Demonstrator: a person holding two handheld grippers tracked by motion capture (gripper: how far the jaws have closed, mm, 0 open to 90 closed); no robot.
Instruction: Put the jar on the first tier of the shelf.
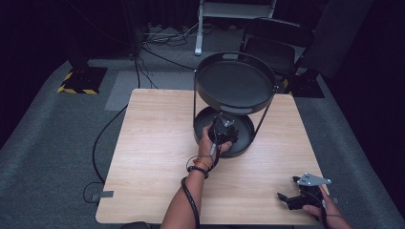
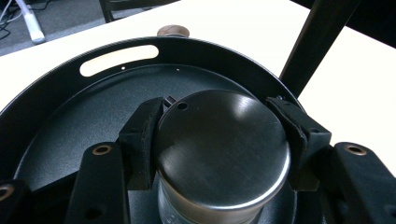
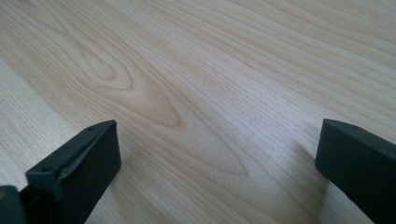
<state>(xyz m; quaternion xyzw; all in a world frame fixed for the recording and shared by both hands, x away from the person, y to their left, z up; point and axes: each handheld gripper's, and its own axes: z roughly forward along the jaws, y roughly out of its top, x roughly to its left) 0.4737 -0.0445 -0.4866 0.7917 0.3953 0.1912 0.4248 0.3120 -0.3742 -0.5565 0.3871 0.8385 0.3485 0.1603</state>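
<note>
High view: fixed above the person's side, faced forward and down over the whole bench (image 1: 157, 143) | Left gripper view: rode the left claw (image 2: 219, 135), very close, inside the lower tray (image 2: 70, 116) | Right gripper view: rode the right claw (image 3: 217, 154), close over bare bench | Shared: lower tray, bench top

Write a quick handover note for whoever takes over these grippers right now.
Left gripper: shut on the metal can, holding it inside the lower tray of the two-tier stand; whether the can rests on the tray floor I cannot tell.
Right gripper: open, nothing between the jaws, low over the bare table near the front right corner.
Upper tray: nothing in it.
Done: can brought into the lower tray.
Left, probably: set it down, open the left jaws, draw back clear of the stand's legs.
</note>
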